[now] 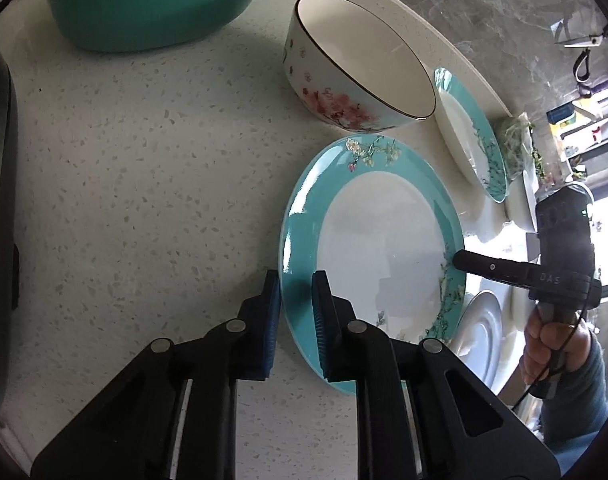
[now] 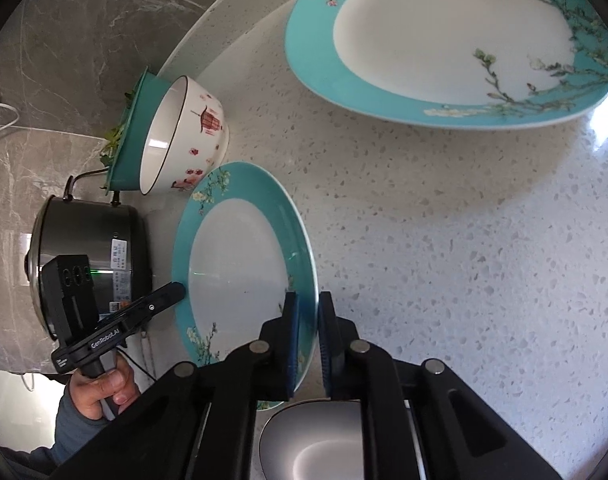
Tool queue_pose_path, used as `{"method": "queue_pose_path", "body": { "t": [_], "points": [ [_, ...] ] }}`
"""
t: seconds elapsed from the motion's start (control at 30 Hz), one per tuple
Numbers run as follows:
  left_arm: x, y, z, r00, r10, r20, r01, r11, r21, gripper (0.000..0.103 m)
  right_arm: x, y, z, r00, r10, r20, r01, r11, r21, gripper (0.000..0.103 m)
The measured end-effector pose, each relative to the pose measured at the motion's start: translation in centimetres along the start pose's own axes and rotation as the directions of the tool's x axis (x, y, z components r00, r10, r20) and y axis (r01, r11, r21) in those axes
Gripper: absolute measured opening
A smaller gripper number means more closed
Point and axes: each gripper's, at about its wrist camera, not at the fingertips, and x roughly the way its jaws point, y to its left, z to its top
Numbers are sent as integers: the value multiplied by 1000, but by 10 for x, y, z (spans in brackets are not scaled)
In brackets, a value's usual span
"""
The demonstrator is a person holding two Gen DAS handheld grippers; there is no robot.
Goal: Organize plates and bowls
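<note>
Teal-rimmed plate (image 1: 376,240) held over worktop (image 1: 143,160), rim clamped by left gripper (image 1: 296,312) | right gripper (image 2: 308,340) clamped on opposite rim | floral bowl (image 1: 356,68) beyond | second teal plate (image 2: 444,36) farther | green basin (image 1: 151,0) at back

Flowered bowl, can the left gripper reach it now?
Not yet, likely: the left gripper straddles the rim of the teal plate. Freed, bare counter beside it seems to leave a way to the flowered bowl.

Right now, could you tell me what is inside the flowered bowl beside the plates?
The flowered bowl looks empty: its plain white inner wall shows in both views. The near rim hides part of its bottom, so that patch cannot be checked.
</note>
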Motion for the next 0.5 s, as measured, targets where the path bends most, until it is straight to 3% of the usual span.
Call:
{"method": "queue_pose_path", "body": {
  "t": [0.5],
  "points": [
    [-14,-16,-12,1000,-10,23,9,1000,25,13,-20,10,-10,999,0,47,-1,1000,10,13]
  ]
}}
